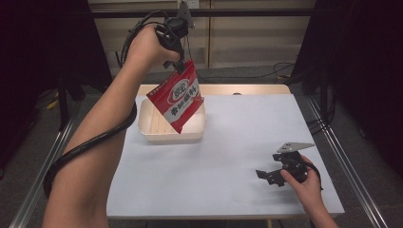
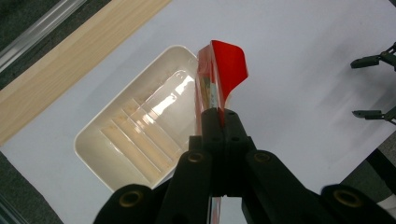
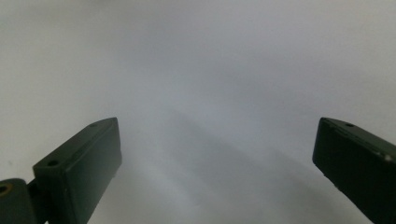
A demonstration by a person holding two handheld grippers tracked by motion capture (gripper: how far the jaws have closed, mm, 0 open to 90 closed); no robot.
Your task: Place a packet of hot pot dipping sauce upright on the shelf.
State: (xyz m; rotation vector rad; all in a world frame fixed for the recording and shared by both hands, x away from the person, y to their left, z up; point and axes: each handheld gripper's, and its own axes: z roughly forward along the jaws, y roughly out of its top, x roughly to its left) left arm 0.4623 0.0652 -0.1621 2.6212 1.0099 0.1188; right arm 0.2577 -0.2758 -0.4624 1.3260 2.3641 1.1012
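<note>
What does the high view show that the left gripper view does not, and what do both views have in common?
High view alone: the person's forearms, the printed front of the red packet, and the left tongs raised high above the table.

Left gripper view alone: the ribbed, empty inside of the white tray from straight above, and the packet's top edge clamped between shut jaws.

Both: packet, tray, white table, and the right tongs, open and holding nothing.

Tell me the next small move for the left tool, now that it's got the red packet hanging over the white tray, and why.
Probably lower it straight down. The left tool pinches the red packet by its top edge, high up, and the packet's bottom corner hangs just inside the white tray, which looks empty. Coming down before opening should lay it in rather than drop it. The right tool rests open, well aside.
</note>
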